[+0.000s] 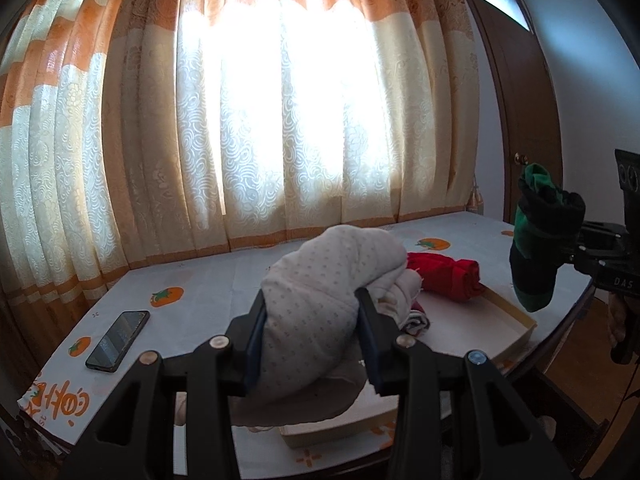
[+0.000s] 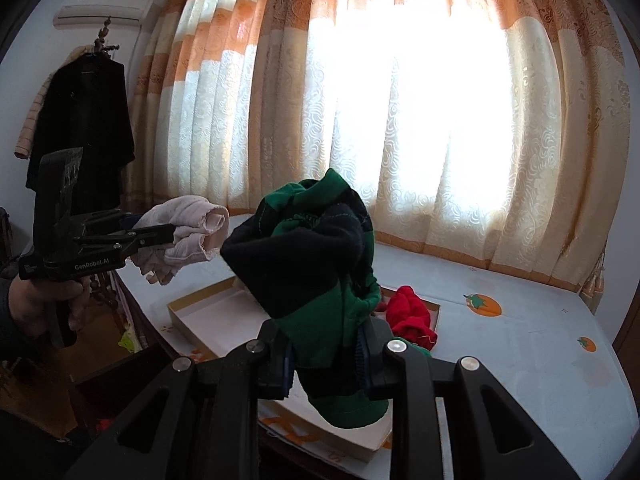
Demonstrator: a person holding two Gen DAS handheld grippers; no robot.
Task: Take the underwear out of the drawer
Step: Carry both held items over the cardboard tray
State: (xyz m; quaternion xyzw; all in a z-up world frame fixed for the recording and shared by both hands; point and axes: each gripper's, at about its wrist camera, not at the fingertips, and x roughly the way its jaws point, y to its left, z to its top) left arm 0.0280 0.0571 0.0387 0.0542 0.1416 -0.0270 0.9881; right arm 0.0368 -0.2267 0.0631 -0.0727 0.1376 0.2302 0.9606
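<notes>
You have both tools loaded: your left tool (image 1: pixel 312 316) is clamped on the pale dotted underwear (image 1: pixel 320 300), and your right tool (image 2: pixel 326 354) is clamped on the green and dark underwear (image 2: pixel 320 264), each bundle squeezed between the fingers with fabric spilling out above and below. Both garments hang in the air above the shallow drawer (image 2: pixel 192 318), which sits on the desk (image 2: pixel 520 360) with its persimmon-print cloth, so neither piece touches the drawer any more. The relation that matters next is what remains inside: the rolled red garment (image 1: pixel 448 276) lies in the far end of the drawer, ahead of your left tool and a little to its right, its long axis running roughly across the drawer. From your right tool it lies just beyond and to the right of the green bundle, low and near, so your right hand looks the nearer of the two. A small striped piece (image 1: pixel 416 318) seems to lie beside the red roll, though the pale fabric hides most of it and you cannot be sure what it is. A phone (image 1: pixel 118 340) rests on the desk well left of the drawer, clear of your path.
</notes>
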